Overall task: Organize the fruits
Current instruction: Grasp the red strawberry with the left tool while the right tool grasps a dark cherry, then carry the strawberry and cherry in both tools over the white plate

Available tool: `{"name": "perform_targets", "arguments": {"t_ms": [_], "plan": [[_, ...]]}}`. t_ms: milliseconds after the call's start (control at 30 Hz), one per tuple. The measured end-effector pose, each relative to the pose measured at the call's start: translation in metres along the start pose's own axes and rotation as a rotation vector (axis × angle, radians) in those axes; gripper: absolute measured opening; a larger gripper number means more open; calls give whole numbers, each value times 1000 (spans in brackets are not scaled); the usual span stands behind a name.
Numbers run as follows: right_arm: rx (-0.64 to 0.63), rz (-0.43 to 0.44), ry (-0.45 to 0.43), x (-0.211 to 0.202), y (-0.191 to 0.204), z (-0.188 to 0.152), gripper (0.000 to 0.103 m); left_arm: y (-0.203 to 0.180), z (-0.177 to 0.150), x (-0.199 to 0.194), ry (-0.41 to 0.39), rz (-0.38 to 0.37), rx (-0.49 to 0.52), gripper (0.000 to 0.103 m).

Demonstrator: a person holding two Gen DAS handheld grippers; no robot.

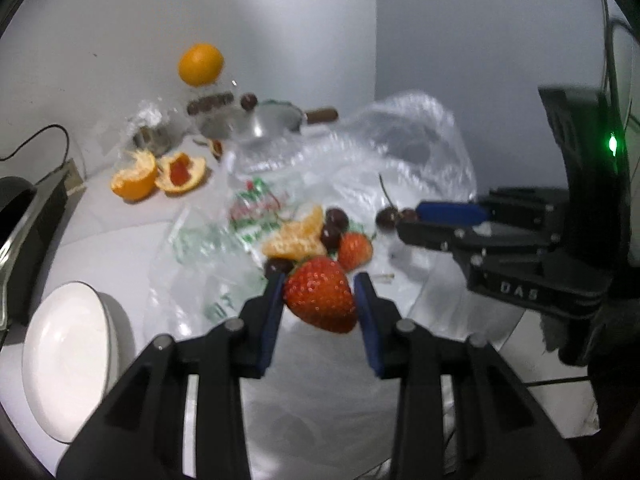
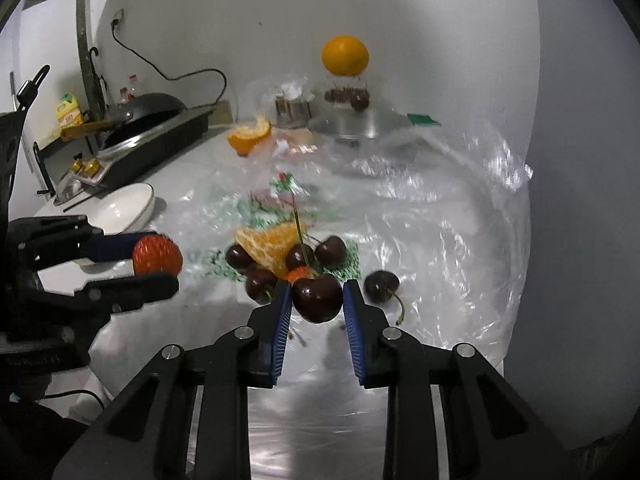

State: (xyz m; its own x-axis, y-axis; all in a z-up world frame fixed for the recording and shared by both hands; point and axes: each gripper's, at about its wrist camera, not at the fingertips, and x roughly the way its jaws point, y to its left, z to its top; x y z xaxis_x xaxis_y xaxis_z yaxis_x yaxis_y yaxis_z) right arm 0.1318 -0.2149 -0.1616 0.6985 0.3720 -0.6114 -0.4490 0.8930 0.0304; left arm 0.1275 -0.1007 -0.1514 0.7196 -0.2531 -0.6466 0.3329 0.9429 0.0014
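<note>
My left gripper [image 1: 319,294] is shut on a large red strawberry [image 1: 321,295], held just above the clear plastic bag [image 1: 400,152]; it also shows in the right wrist view [image 2: 157,257]. My right gripper [image 2: 316,300] is shut on a dark cherry [image 2: 317,297], and it shows in the left wrist view [image 1: 404,218]. On the bag lie peeled orange segments [image 2: 267,245], several dark cherries [image 2: 330,251] and a second strawberry [image 1: 354,249]. A lone cherry [image 2: 381,286] lies to the right.
A white bowl [image 1: 68,354] stands at the left; it also shows in the right wrist view [image 2: 125,208]. Opened orange halves [image 1: 134,178], a whole orange [image 1: 201,63] on a glass stand, a metal pan [image 1: 264,120] and a stove with a wok [image 2: 148,120] are behind.
</note>
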Motion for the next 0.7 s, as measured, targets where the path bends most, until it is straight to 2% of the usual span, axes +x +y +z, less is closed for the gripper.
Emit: {"name": "perform_targets", "arguments": {"t_ms": [333, 700], "plan": [[-37, 8, -58, -18, 31, 16, 28, 33, -9, -39, -63, 55, -37, 36], [-107, 58, -96, -16, 90, 35, 28, 105, -55, -70, -50, 207, -146, 36]]}}
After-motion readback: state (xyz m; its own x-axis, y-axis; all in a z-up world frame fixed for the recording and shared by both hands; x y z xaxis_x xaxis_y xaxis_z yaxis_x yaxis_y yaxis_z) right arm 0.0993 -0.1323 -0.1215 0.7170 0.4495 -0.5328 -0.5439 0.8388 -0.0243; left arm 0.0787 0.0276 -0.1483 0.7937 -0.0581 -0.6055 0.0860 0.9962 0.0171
